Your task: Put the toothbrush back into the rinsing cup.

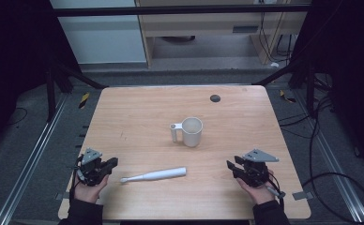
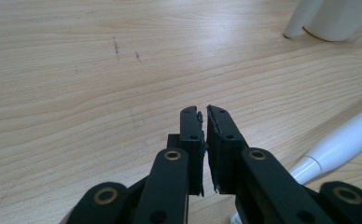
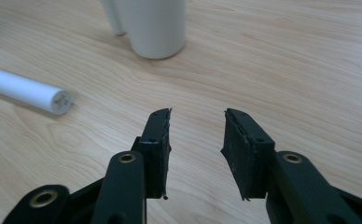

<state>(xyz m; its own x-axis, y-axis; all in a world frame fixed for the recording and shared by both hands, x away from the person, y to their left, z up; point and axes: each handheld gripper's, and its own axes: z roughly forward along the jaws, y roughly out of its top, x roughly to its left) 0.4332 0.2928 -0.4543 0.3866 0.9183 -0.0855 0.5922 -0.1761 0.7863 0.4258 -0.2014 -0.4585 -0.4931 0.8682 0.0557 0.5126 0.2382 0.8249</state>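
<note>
Flanking the electric toothbrush (image 1: 154, 175) lying on the tabletop (image 1: 138, 117), left gripper (image 1: 110, 163) nearly closed and right gripper (image 1: 232, 166) parted (both empty) seem poised for pickup toward the cup (image 1: 191, 131).

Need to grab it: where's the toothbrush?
High view: toothbrush lies flat on the table's near side, nearer the left gripper, below the cup.

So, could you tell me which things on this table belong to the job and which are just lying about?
Part of the job:
- electric toothbrush, lying flat between the grippers
- white cup, upright behind it

Just there:
- black disc near the table's far edge
- cables on the floor
</note>
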